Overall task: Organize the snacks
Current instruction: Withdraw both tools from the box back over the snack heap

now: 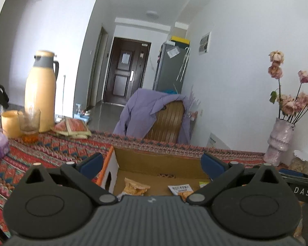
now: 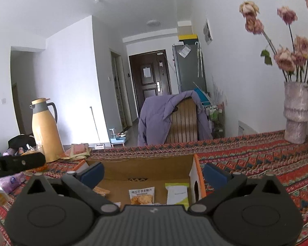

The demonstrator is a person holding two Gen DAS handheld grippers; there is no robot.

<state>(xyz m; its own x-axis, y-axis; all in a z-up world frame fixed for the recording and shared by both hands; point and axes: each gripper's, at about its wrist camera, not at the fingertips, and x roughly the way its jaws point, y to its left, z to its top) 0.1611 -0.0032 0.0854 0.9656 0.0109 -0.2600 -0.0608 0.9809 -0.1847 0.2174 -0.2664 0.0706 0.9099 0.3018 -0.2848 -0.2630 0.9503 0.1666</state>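
Note:
An open cardboard box (image 1: 154,160) (image 2: 145,167) sits on the patterned table, straight ahead of both grippers. Inside lie snack packets: an orange crinkled packet (image 1: 136,186), a white packet picturing chips (image 1: 181,190) (image 2: 142,195), and a white and green packet (image 2: 177,192). My left gripper (image 1: 152,165) hangs above the near side of the box, jaws wide apart and empty. In the same way, my right gripper (image 2: 153,174) is open over the box with nothing between its blue pads (image 2: 92,173). Part of the left gripper's body shows at the left of the right wrist view.
A yellow thermos jug (image 1: 40,91) (image 2: 46,130), a yellow cup (image 1: 9,123) and a glass (image 1: 29,125) stand at the table's far left, beside flat packets (image 1: 70,128). A vase of dried roses (image 1: 280,141) (image 2: 296,112) stands at the right. A chair draped with a purple jacket (image 1: 152,114) is behind the table.

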